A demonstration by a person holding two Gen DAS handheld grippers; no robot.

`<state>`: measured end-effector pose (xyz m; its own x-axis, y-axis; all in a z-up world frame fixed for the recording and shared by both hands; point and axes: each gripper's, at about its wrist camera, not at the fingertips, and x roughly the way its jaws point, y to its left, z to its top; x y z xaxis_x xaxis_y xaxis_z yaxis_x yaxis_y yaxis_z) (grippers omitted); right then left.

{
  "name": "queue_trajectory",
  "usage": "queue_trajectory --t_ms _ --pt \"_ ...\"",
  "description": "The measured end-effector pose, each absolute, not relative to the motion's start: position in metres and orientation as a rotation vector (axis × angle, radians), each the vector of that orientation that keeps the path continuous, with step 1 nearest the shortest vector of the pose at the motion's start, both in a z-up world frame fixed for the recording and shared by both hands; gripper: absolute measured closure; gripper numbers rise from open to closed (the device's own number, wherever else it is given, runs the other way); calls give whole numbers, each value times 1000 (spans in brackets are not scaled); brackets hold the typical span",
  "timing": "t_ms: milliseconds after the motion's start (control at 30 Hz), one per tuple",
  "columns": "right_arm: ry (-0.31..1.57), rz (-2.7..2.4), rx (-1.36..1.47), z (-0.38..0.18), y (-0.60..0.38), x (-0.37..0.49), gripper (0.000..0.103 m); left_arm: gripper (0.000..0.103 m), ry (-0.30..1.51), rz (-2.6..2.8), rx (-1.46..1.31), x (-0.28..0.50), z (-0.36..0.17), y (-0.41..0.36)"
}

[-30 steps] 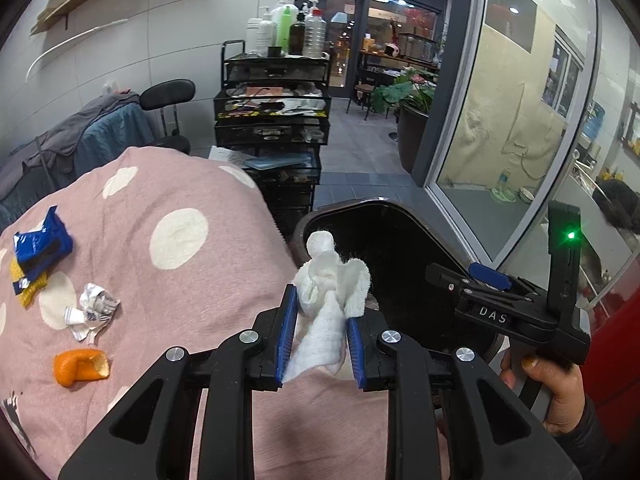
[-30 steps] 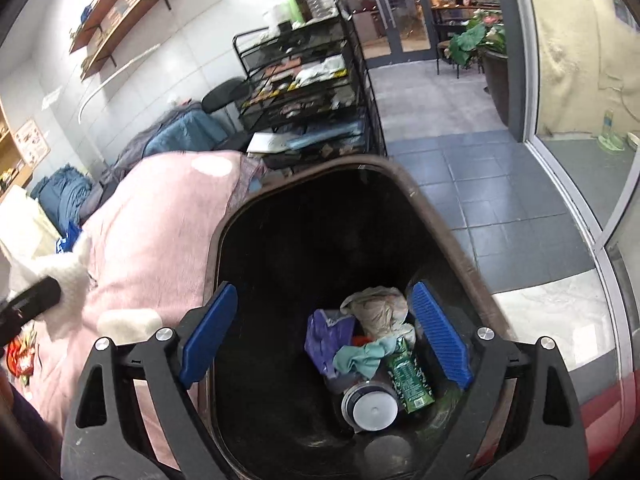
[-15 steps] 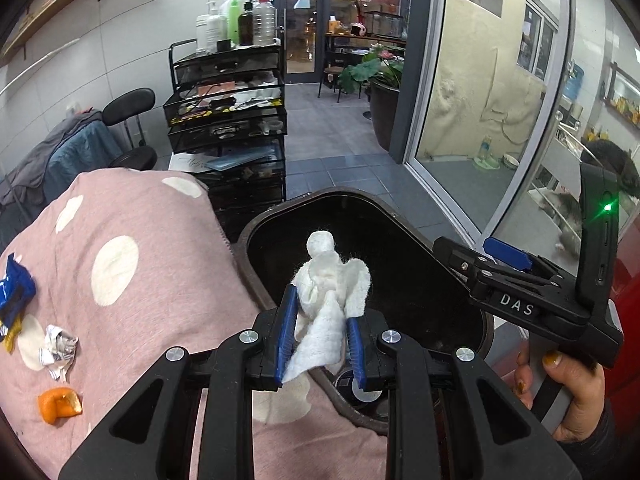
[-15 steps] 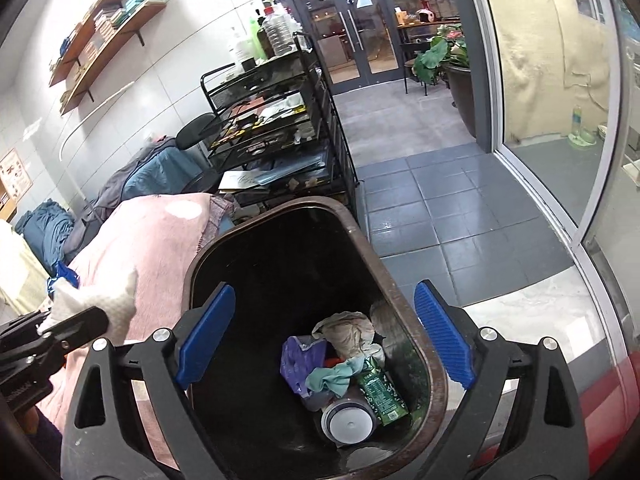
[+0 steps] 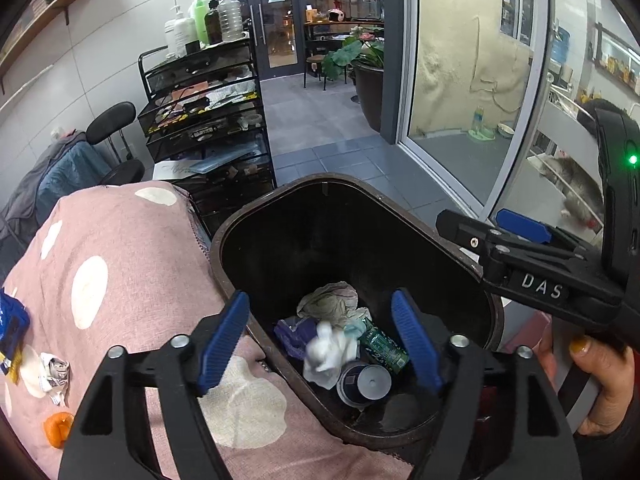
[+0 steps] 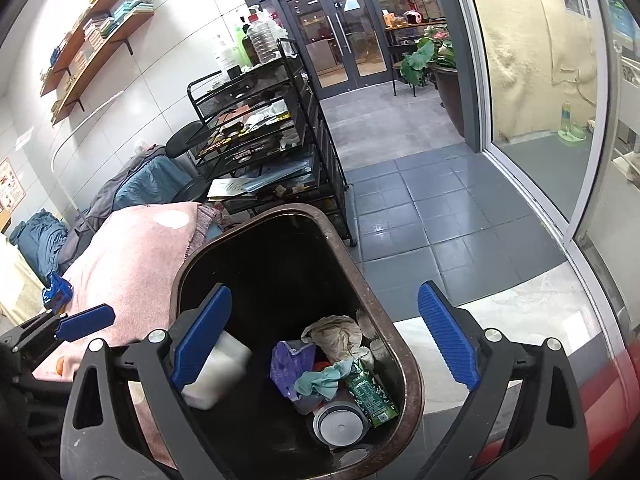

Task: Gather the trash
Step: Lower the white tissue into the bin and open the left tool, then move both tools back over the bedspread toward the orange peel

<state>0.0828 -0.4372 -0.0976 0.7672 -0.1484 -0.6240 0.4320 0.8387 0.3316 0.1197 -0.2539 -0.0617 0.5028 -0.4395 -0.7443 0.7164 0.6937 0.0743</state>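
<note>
My left gripper (image 5: 320,340) is open and empty over the dark brown trash bin (image 5: 280,204). The white tissue wad (image 5: 330,350) is blurred, falling inside the bin; it also shows in the right wrist view (image 6: 218,368), below the rim. My right gripper (image 6: 324,344) is open and empty above the bin (image 6: 400,344), and it shows at the right of the left wrist view (image 5: 520,228). The bin holds crumpled paper (image 5: 328,300), a green carton (image 5: 382,346), a purple wrapper (image 6: 290,364) and a lidded cup (image 6: 340,426).
The pink polka-dot blanket (image 5: 120,264) left of the bin carries a blue wrapper (image 5: 12,324), a crumpled foil wrapper (image 5: 54,374) and an orange peel (image 5: 58,428). A black wire cart (image 5: 208,120) with bottles stands behind. A glass door (image 5: 480,80) is on the right.
My left gripper moved right over the bin, then opened and let go of the white tissue, which is dropping into the bin. The right gripper stayed open above the bin.
</note>
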Motion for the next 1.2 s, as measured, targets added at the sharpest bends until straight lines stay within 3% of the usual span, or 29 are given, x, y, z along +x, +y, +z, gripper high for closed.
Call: queue_trajectory --t_ms 167,1200 --pt "624 -328 486 -98 -437 82 9 20 748 -729 422 116 -64 -254" --pt "610 -127 367 -69 -364 114 8 13 508 -598 367 86 -15 -182"
